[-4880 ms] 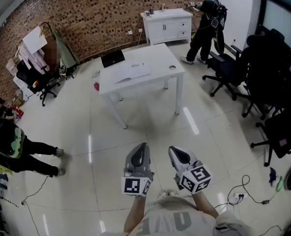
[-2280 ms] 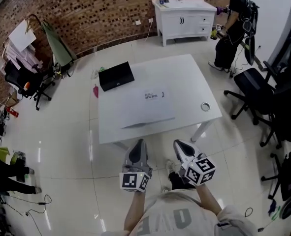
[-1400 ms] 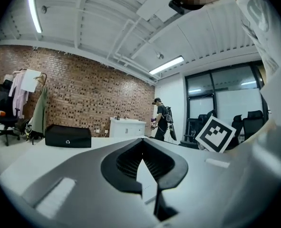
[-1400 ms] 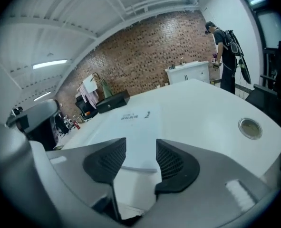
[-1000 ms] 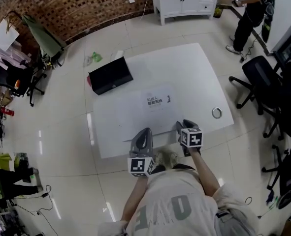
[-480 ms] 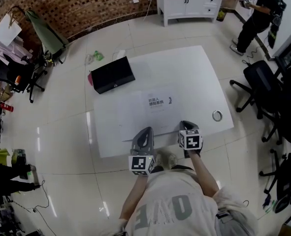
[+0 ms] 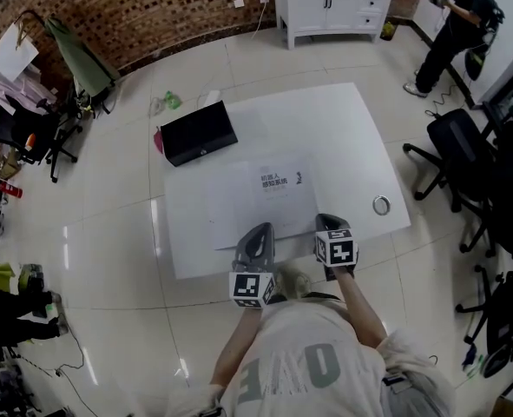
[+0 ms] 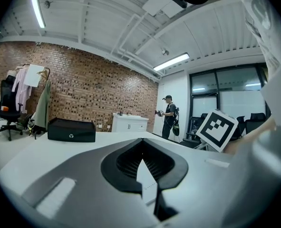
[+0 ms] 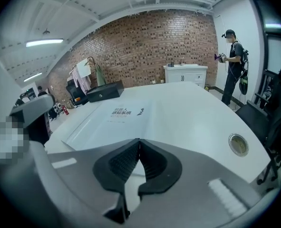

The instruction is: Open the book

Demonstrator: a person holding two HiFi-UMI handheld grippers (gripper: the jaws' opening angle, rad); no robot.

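Note:
A closed white book (image 7: 269,194) with dark print on its cover lies on the white table (image 7: 351,129), near the front edge. My right gripper (image 7: 324,221) points down at the book's near right corner. In the right gripper view the book (image 9: 116,115) runs right up to the gripper's (image 9: 139,140) meeting tips, which are shut on the cover's edge. My left gripper (image 7: 258,230) hovers shut and empty at the book's near edge, held level. In the left gripper view its jaws (image 8: 141,159) touch, and the right gripper's marker cube (image 8: 217,129) shows beside them.
A black case (image 7: 195,133) lies at the table's far left. A small round ring (image 7: 381,204) sits near the right edge. Office chairs (image 7: 451,146) stand to the right. A white cabinet (image 7: 330,7) and a person (image 7: 451,29) are beyond the table.
I have walked up to the table and brought both grippers to the book's near edge. Over the last half second they hardly move.

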